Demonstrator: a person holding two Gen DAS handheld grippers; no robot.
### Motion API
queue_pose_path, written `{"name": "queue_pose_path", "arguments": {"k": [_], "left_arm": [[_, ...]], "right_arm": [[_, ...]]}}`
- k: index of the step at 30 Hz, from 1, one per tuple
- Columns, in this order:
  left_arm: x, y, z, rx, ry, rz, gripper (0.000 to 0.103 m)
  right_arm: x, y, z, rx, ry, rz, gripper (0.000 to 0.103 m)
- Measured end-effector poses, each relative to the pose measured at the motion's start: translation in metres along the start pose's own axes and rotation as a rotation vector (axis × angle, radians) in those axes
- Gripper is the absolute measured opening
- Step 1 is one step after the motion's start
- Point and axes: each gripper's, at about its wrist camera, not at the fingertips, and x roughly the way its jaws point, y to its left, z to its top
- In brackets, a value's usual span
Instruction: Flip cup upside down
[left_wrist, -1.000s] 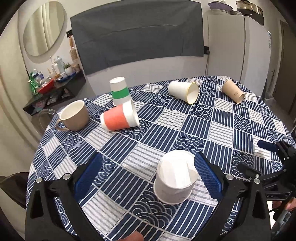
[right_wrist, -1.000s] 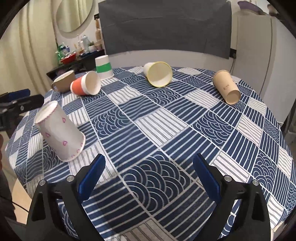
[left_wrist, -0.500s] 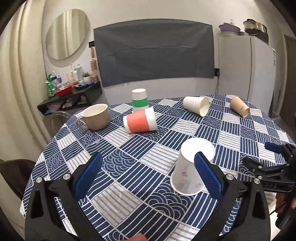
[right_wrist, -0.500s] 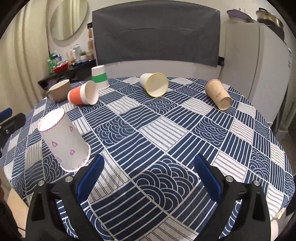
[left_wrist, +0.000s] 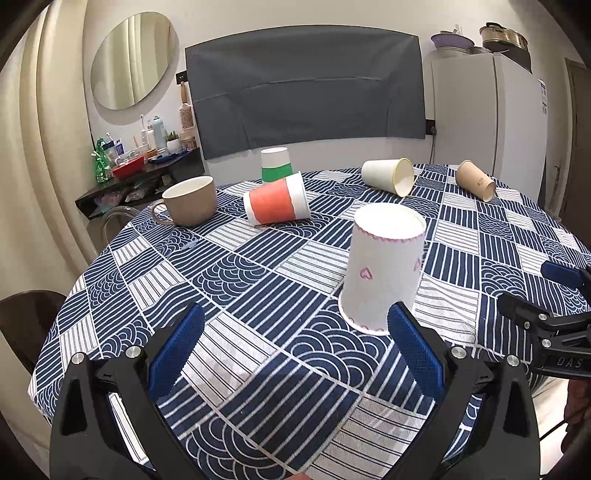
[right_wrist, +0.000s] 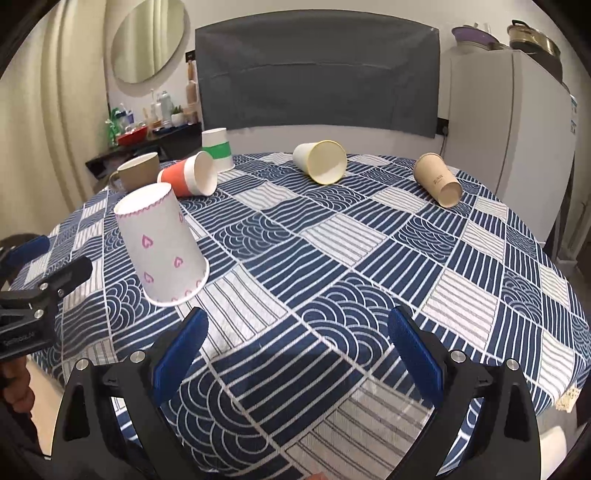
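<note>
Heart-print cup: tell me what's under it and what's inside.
The heart-print cup stands mouth-down on the blue patterned tablecloth, closed base on top. Only cloth shows around its rim. Its wall hides the inside, so any contents cannot be seen.

The heart cup (left_wrist: 382, 271) sits upside down on the tablecloth (left_wrist: 258, 280), near the front edge. Behind it to the left there's a cup on its side (left_wrist: 276, 204), with a mug (left_wrist: 188, 201) left of that and an upside-down cup (left_wrist: 276, 164) just behind. Two more tipped cups (left_wrist: 388, 176) (left_wrist: 475, 180) lie far back right.
</note>
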Motion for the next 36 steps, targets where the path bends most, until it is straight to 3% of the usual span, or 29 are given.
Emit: {"name": "queue_pose_path", "arguments": {"k": [9,20,27,36], "left_arm": [[-0.009,-0.012,-0.008,0.015,-0.004,-0.036,0.097],[-0.002,-0.001,-0.009,-0.065,0.045,-0.028,0.097],[-0.002,-0.004,-0.011,-0.043,0.064,-0.013,0.097],[-0.008,-0.006,-0.009,-0.043,0.031,-0.022,0.097]], "right_arm": [[-0.023,0.000,-0.009,0.066,-0.031,0.034,0.095],[-0.029,0.006,-0.014,0.025,-0.036,0.022,0.095],[-0.032,0.007,-0.014,0.016,-0.054,0.012,0.095],[-0.031,0.006,-0.013,0.010,-0.053,0.000,0.095]]}}
